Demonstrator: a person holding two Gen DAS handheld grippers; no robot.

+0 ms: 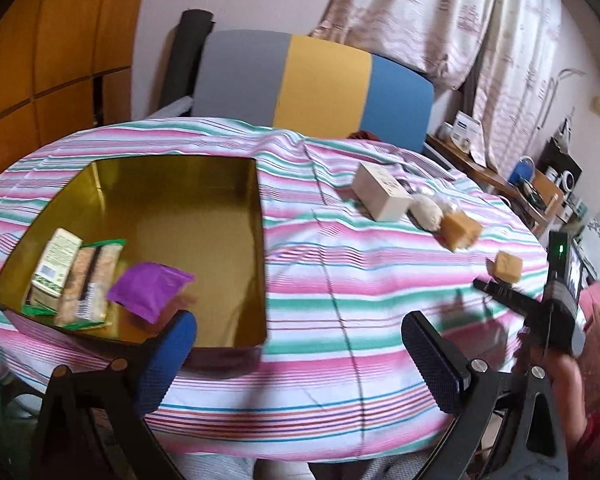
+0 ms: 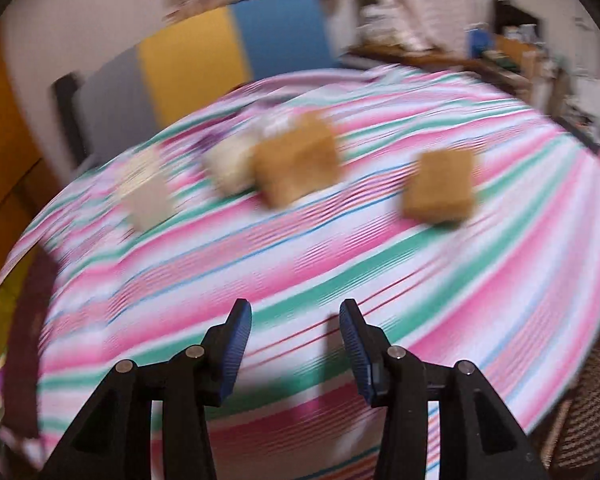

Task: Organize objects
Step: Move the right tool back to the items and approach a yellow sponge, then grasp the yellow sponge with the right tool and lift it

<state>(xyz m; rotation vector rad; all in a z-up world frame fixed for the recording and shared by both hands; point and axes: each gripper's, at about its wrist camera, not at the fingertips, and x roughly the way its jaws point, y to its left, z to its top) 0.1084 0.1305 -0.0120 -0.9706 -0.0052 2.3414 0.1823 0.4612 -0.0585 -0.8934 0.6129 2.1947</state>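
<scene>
While blur smears right view, left view shows gold tin [image 1: 188, 184], purple packet [image 1: 150, 294].

Cloth [image 1: 340, 280] over worktop: stripes of pink, white, green, thin blue and red lines. Tin box [image 1: 188, 208]: gold inside. In it purple packet [image 1: 148, 292], cream and green packet [image 1: 56, 266], clear wrapper with beige bars, green edge [image 1: 90, 284]. On cloth: cream box [image 1: 380, 196], whitish lump [image 1: 426, 210], two tan-brown blocks [image 1: 460, 230] [image 1: 508, 266]. Chair back [image 1: 312, 84]: grey, yellow, blue panels. Left tool [image 1: 300, 356]: black, pads blue. Right tool [image 2: 296, 344]: same colours.
</scene>
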